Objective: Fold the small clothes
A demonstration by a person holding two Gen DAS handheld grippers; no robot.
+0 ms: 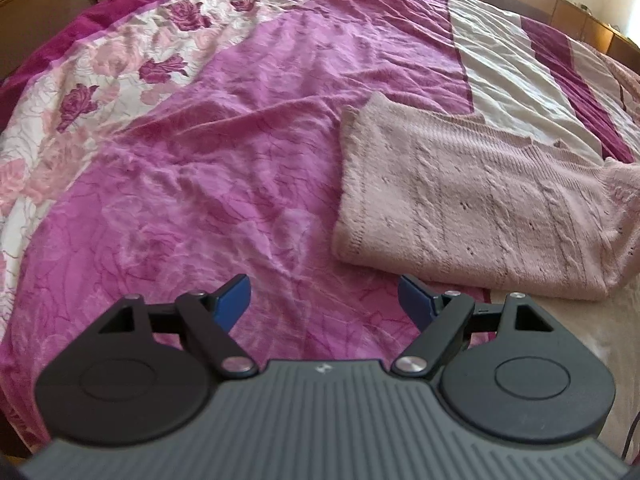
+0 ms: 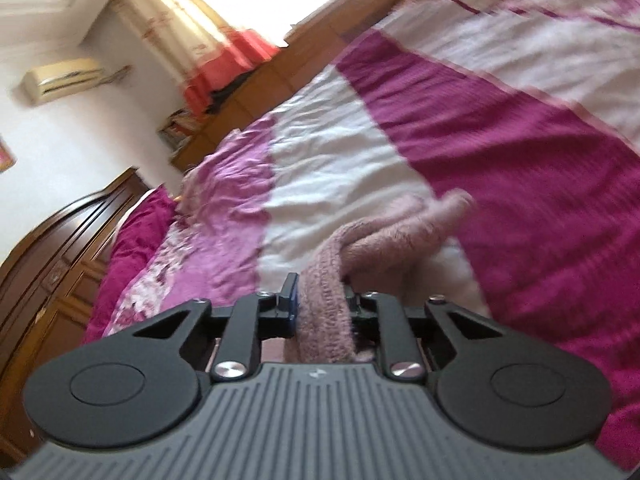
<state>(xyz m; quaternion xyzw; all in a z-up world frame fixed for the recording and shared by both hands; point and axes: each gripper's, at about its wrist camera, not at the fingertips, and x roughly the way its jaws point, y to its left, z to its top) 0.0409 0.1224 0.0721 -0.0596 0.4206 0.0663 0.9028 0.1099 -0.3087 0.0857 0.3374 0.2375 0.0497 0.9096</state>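
A pale pink knitted sweater [image 1: 472, 196] lies partly folded on the bedspread, at the right of the left wrist view. My left gripper [image 1: 324, 300] is open and empty, hovering over the bedspread just left of and nearer than the sweater. My right gripper [image 2: 320, 300] is shut on a bunched part of the pink sweater [image 2: 384, 240], which hangs out ahead of its fingers above the bed. The right wrist view is tilted and blurred.
The bed is covered by a magenta, pink and white floral bedspread [image 1: 208, 168]. A dark wooden headboard [image 2: 52, 264] and wooden cabinets [image 2: 248, 104] stand beyond the bed. A wooden cabinet [image 1: 36, 0] sits at the far left.
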